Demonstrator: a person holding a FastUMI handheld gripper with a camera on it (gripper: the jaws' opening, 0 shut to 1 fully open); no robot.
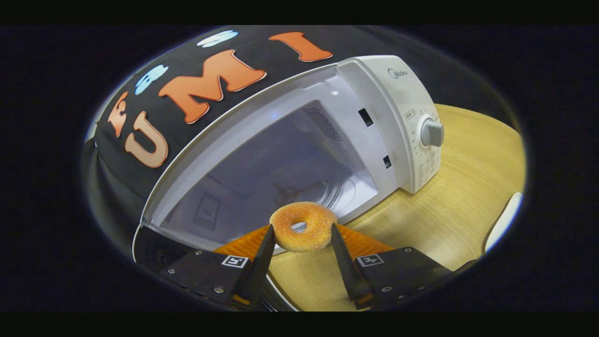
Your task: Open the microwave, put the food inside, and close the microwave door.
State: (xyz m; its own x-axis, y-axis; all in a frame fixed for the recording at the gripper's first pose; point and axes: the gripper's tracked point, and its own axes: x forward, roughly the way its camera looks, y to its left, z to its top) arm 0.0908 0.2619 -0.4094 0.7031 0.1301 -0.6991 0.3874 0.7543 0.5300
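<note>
A sugared donut (303,226) with a hole in its middle sits between my two fingers, and my gripper (302,228) is shut on it, holding it above the table. Just beyond it stands the white microwave (374,93) with its cavity (281,164) open and lit inside. The donut hangs right in front of the cavity's lower front edge. The microwave's control panel with a round dial (431,133) is on the right side. The opened door (154,248) shows dark at the left, beside my left finger.
The microwave stands on a light wooden table (468,187). A white rim of a plate or dish (503,222) lies on the table to the right of my fingers. The booth's black cloth wall rises behind the microwave.
</note>
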